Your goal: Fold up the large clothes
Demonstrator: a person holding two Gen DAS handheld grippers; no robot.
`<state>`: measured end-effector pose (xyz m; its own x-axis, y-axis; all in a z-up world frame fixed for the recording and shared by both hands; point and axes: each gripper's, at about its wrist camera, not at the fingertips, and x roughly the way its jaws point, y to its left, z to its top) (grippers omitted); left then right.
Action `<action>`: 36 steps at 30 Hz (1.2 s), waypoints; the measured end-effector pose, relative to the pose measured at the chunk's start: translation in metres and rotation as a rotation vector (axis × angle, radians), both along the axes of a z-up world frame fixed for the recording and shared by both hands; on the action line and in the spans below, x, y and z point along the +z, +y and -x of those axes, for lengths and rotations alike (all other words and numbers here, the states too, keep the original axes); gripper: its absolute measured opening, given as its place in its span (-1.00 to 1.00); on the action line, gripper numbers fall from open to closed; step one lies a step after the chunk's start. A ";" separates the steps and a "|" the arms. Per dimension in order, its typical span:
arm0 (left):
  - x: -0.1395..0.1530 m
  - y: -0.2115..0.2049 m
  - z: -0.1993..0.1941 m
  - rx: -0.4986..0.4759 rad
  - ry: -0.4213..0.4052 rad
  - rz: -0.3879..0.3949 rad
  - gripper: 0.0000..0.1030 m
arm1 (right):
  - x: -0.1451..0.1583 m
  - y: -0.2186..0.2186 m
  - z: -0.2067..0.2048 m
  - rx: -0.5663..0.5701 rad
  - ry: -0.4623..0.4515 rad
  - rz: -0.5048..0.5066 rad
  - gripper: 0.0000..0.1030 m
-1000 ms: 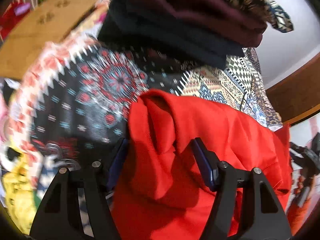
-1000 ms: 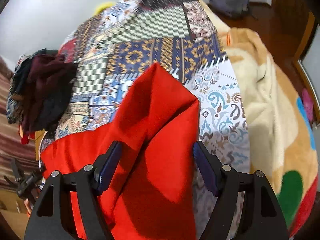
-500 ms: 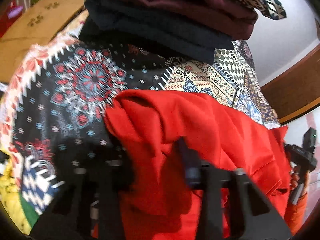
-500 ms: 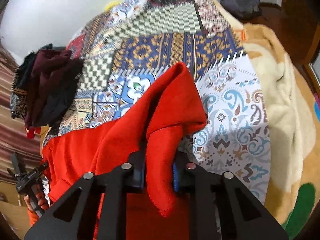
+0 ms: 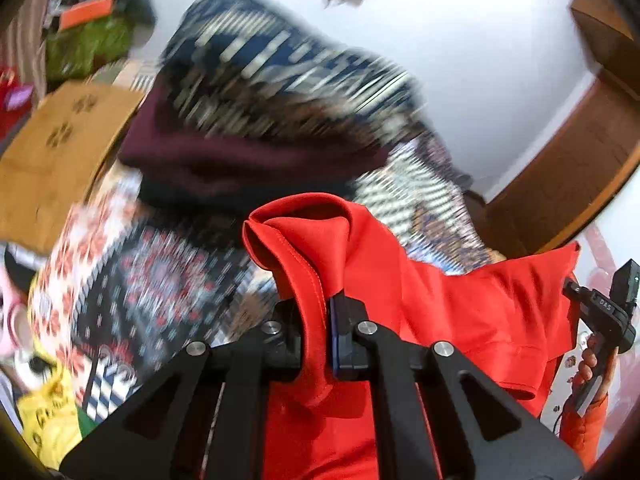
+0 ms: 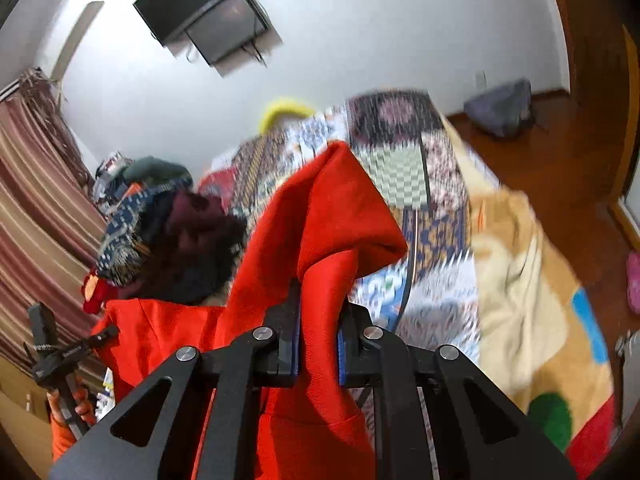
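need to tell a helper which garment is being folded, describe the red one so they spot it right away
On the patchwork bedspread, beside the pile of dark folded clothes, is the red garment. It is the only plain bright red piece, pinched in both grippers' jaws.

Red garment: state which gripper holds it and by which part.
Both hold the red garment. The left gripper is shut on a bunched fold with a stitched hem; the right gripper is shut on another bunched fold.

Gripping a red garment above a patchwork bedspread.
Pinching a raised fold in the right gripper, jaws closed on cloth; piled dark clothes sitting left, cream blanket lying right.
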<state>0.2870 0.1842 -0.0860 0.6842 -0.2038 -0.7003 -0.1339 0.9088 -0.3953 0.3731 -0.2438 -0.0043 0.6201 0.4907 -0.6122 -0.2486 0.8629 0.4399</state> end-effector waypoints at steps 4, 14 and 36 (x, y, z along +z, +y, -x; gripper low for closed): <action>0.036 -0.019 -0.024 -0.039 -0.068 -0.037 -0.88 | 0.023 -0.004 -0.009 -0.022 -0.069 0.016 -0.78; 0.035 -0.085 -0.109 -0.122 -0.081 -0.195 -0.88 | 0.004 -0.033 -0.056 -0.153 -0.056 0.100 -0.78; -0.118 -0.114 -0.196 -0.101 0.210 -0.483 -0.63 | -0.090 -0.137 -0.065 -0.403 0.212 0.294 -0.43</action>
<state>0.4833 0.0705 -0.2041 0.5133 0.1183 -0.8500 -0.0679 0.9929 0.0972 0.4379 -0.3806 -0.0945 0.5715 0.0284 -0.8201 0.1958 0.9658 0.1698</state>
